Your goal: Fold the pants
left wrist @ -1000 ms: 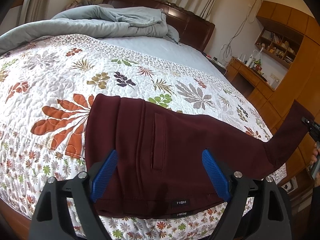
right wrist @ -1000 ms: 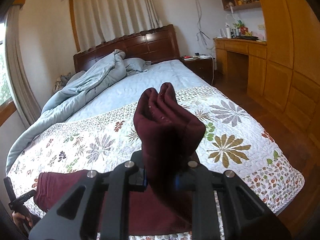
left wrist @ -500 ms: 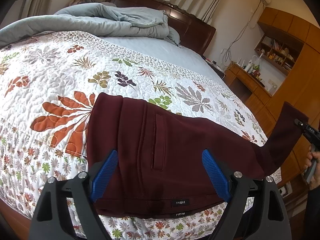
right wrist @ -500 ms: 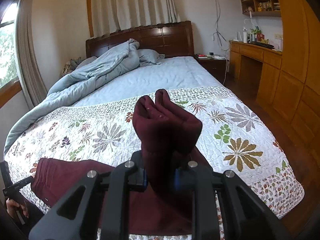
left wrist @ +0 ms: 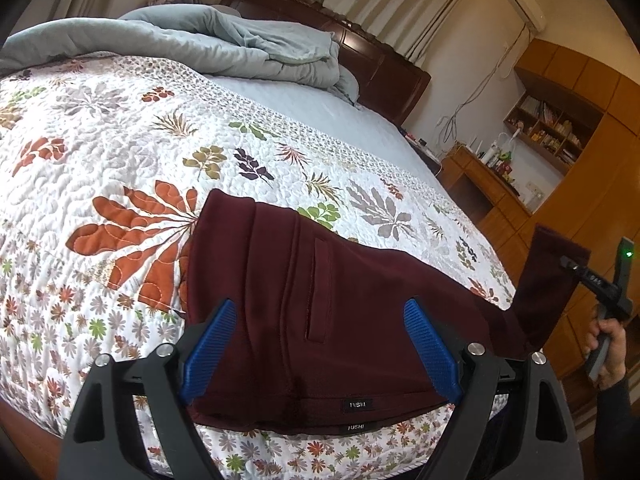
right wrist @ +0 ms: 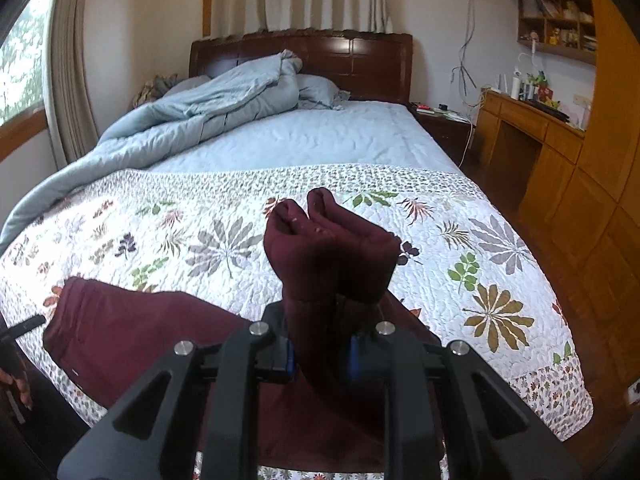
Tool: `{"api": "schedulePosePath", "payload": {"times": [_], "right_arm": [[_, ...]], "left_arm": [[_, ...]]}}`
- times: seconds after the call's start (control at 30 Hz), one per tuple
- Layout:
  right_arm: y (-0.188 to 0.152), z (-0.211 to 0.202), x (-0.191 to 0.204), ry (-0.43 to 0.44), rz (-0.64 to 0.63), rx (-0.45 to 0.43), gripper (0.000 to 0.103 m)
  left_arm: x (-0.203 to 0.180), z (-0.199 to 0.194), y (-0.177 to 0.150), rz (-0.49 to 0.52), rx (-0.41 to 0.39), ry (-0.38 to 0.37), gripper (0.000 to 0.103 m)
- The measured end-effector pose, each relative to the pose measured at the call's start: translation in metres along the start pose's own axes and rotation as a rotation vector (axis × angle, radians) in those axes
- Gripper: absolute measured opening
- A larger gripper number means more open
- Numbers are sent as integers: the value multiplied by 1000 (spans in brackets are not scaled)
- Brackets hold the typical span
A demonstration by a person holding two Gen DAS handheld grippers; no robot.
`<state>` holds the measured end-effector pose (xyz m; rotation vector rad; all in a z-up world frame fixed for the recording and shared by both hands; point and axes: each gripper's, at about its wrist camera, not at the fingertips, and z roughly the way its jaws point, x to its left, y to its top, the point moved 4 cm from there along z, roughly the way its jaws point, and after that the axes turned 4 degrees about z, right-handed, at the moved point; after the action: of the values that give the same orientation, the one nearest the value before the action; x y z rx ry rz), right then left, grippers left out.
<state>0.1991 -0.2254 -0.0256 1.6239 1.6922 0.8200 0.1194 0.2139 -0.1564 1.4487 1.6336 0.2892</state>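
While the left gripper (left wrist: 316,350) hangs wide open over the waist end of the pants (left wrist: 320,312), nothing pins that end to the quilt (left wrist: 120,152); judged risk: a pull from the far end could drag the whole garment across the bed and skew the fold. Left wrist view: waistband lies flat near the bed's near edge, label tags toward the camera, and the blue fingers (left wrist: 208,346) stand either side of it, apart from the cloth as far as I can tell. Leg end rises off the bed's right side, held up by the right gripper (left wrist: 576,270) in a hand (left wrist: 608,348).

Right wrist view: right gripper (right wrist: 320,354) is clamped on the bunched leg cuffs (right wrist: 328,244), which stick up past the fingers. Second risk, also a judgement: the thick bunch may slip out unevenly, one cuff before the other. Rest of the pants trails back and left onto the quilt.
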Motion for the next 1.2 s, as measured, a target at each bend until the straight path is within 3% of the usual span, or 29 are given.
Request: {"api": "schedulePosePath", "payload": {"times": [0.77,1.2], "right_arm": [[-57,52,102,-149,-478,61,17],[-85,67,122,-174,-616,75,17]], "left_arm": [[17,-7,2,-82,-29,-81,87],[15,-4,1,-74,-19,-77,87]]}}
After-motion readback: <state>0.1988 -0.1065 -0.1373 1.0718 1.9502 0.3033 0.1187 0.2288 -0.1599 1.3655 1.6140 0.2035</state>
